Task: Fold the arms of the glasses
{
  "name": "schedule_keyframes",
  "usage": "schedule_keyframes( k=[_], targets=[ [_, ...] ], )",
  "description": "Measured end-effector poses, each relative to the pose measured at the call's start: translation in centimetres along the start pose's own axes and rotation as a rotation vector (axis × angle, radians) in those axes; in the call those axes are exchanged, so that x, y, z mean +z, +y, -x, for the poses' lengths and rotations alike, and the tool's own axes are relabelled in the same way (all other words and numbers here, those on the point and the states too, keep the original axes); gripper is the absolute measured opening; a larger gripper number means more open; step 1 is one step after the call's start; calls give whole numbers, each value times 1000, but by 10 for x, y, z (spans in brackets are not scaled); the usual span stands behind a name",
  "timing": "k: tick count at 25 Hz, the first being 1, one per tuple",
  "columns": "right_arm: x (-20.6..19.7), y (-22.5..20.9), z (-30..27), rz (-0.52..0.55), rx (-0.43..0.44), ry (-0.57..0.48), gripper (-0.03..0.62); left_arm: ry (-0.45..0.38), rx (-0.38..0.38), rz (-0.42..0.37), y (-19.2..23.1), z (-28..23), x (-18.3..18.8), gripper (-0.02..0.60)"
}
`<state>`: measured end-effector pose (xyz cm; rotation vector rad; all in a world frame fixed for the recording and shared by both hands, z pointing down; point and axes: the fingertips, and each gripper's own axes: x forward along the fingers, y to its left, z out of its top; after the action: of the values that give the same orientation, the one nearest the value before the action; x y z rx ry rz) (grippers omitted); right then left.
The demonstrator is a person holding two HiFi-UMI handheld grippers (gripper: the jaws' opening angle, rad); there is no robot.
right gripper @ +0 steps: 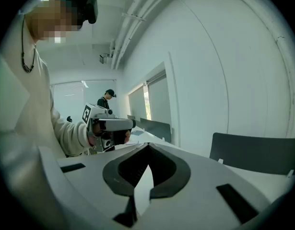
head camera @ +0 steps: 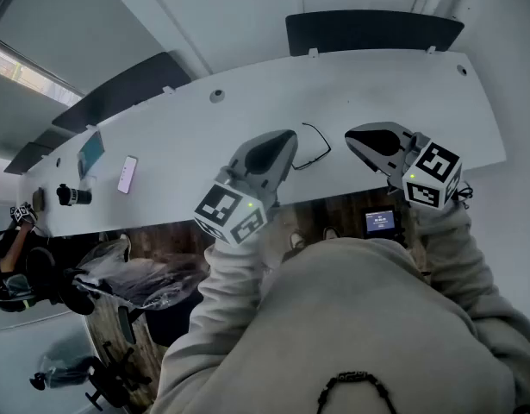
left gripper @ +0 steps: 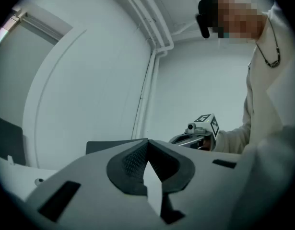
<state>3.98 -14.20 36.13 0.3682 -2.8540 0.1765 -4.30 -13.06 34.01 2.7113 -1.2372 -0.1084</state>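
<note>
Lying on the white table (head camera: 187, 136), the glasses (head camera: 314, 149) sit between the left gripper (head camera: 287, 138) and right gripper (head camera: 352, 136), both flanking them with jaws closed on nothing (probably poised to start folding).

Cream sweatshirt sleeves (head camera: 239, 274), dark cord necklace (head camera: 355, 385); grey left gripper (head camera: 286, 141) and right gripper (head camera: 356, 138) carry black-and-white marker cubes (head camera: 231, 212).

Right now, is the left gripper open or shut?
Shut. In its own view, the left gripper has its jaws touching at the tips, with nothing held between them.
</note>
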Motion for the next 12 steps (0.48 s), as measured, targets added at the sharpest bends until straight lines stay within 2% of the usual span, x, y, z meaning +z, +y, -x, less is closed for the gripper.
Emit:
schedule_keyframes(
  k=[12],
  targets=[
    [0, 3, -1, -12, 16, 3, 18, 2, -1, -9, -3, 4, 0, 5]
  ],
)
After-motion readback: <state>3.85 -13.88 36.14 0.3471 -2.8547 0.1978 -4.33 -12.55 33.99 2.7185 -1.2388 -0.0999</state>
